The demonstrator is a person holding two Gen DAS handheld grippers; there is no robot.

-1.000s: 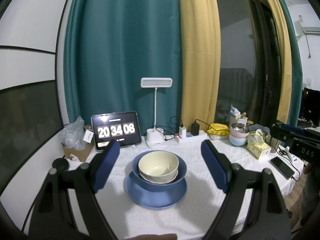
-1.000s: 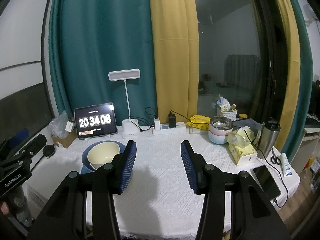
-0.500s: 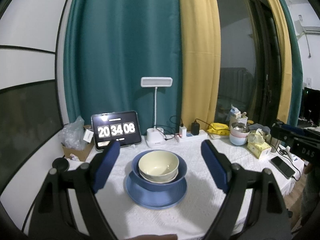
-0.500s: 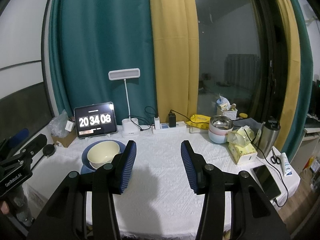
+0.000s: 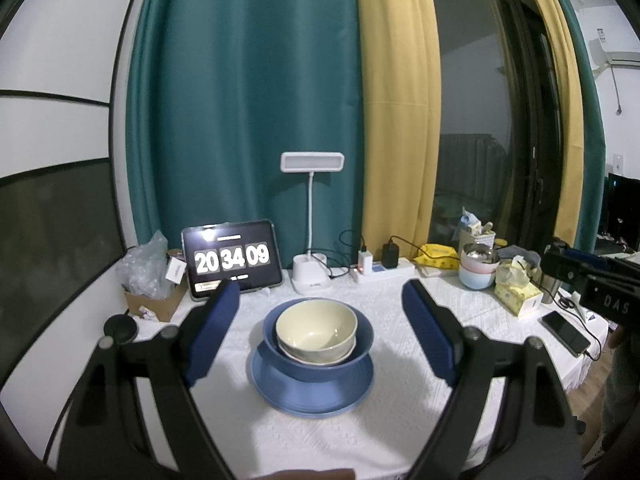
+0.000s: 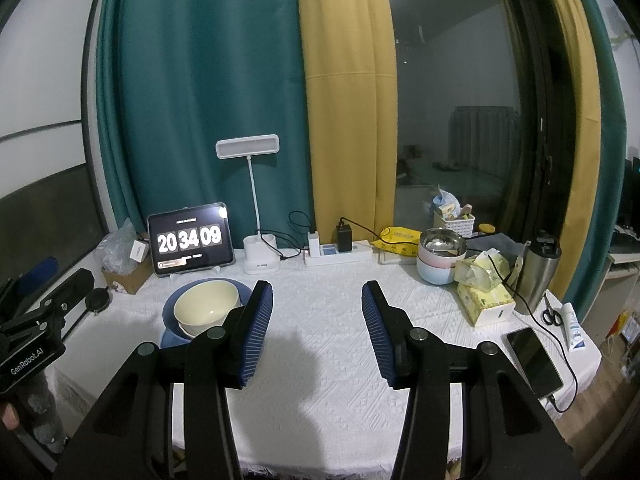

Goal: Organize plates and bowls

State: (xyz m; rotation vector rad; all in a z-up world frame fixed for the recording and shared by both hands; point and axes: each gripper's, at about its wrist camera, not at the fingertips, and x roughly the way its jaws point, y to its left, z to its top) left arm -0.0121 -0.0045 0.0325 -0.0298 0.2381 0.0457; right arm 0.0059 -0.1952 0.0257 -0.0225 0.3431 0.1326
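Your left gripper and right gripper hang spread and empty; the stacked bowls at frame centre look organized, so check the remaining dishes.

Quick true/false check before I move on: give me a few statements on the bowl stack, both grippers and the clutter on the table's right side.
1. The cream bowl sits nested in the blue bowl, on the blue plate. True.
2. The left gripper is clamped on the blue bowl. False: its jaws stand wide open, short of the stack, touching nothing.
3. The right gripper holds nothing. True: only white tablecloth shows between its jaws.
4. The phone lies beside the bowl stack. False: it lies near the table's right edge, far from the stack.
5. The tissue box stands left of the steel tumbler. True.
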